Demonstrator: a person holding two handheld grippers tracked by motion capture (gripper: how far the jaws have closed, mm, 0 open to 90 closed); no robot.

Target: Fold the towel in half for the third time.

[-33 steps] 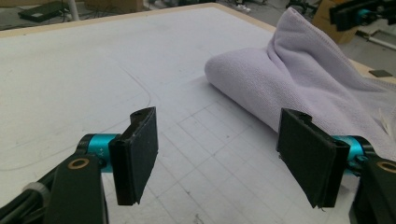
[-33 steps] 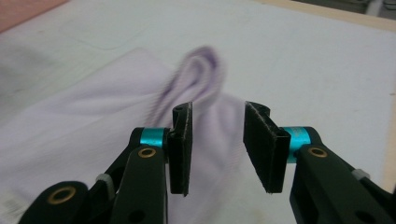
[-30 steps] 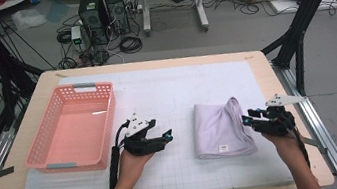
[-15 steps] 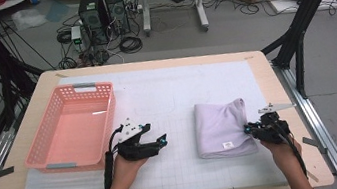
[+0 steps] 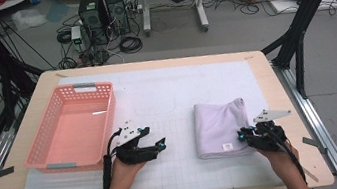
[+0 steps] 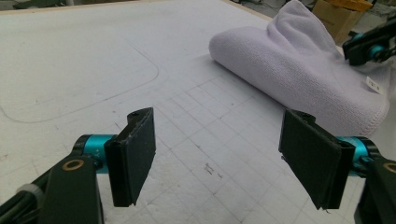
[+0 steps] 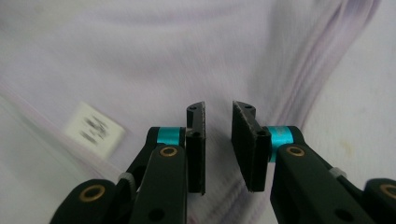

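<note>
Here the right gripper (image 7: 218, 140), jaws narrowly parted, sits at the towel's (image 5: 219, 127) near edge, perhaps touching it; the left gripper (image 6: 224, 158) hovers wide open beside.

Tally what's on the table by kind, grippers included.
Baskets, pink: 1
Towels, lilac, folded: 1
Mats, white: 1
Grippers: 2, left gripper, right gripper
Total: 5

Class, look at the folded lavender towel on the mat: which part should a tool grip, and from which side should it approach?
Probably the near right corner of the towel, beside its white label, coming in low from the right. The layered edges there lie open and thin enough to pinch; the left side is a thick rolled fold. The right tool is already there.
</note>
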